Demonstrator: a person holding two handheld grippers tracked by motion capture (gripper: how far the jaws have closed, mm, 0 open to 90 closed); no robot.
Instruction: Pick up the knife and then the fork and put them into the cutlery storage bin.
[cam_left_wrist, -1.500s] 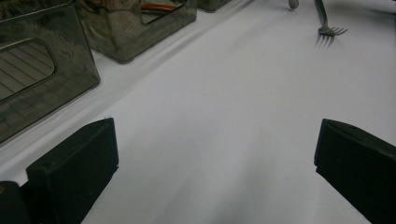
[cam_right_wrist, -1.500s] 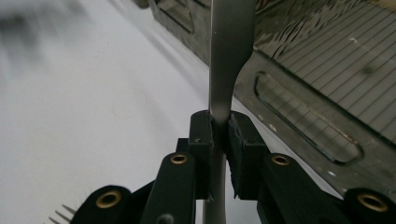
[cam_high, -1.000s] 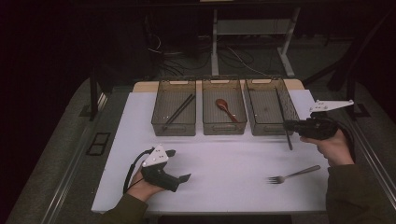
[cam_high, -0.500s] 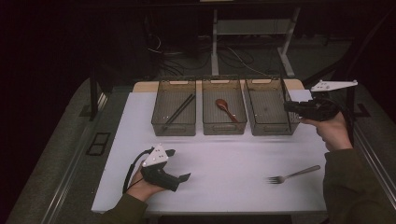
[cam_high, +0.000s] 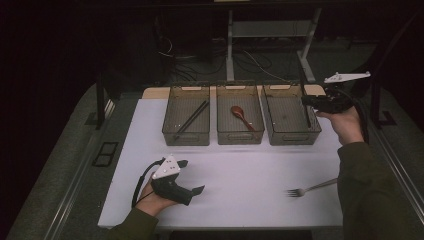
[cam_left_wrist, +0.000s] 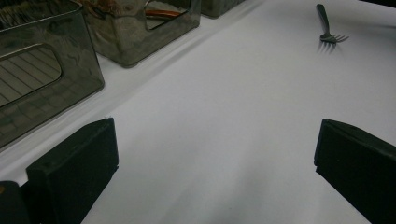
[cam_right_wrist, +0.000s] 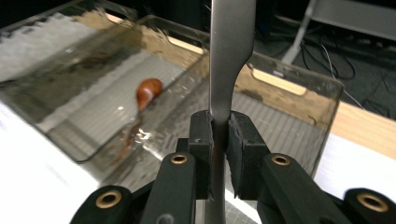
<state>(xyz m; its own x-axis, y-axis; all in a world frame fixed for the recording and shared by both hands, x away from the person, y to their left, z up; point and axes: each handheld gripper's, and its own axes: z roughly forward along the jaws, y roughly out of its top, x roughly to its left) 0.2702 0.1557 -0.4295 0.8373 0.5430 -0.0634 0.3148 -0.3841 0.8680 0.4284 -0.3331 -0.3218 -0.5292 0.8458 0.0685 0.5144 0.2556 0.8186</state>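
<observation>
One flat steel utensil (cam_right_wrist: 231, 56), probably a knife, stands upright, pinched in the right gripper (cam_high: 314, 101) fingers above the right-hand bin (cam_high: 291, 120) at two o'clock. Sorting looks underway: next comes lowering and letting go inside that ribbed, smoky plastic bin. A brown spoon (cam_high: 241, 115) fills the middle bin (cam_high: 239, 137), black chopsticks (cam_high: 192, 119) the left bin (cam_high: 186, 136). At five o'clock a metal fork (cam_high: 310, 188) waits on the white counter (cam_high: 250, 170). The left gripper (cam_high: 187, 175) rests at seven o'clock, fingers spread and empty.

I saw a smooth, satin-grey metal utensil (cam_right_wrist: 228, 70) between matt black, plastic-looking pads (cam_right_wrist: 204, 140). The three bins (cam_high: 291, 121) looked like smoky translucent plastic. The spoon (cam_high: 242, 116) was glossy reddish-brown, the fork (cam_left_wrist: 329, 25) metal, and the table cover (cam_high: 250, 175) matt white.
</observation>
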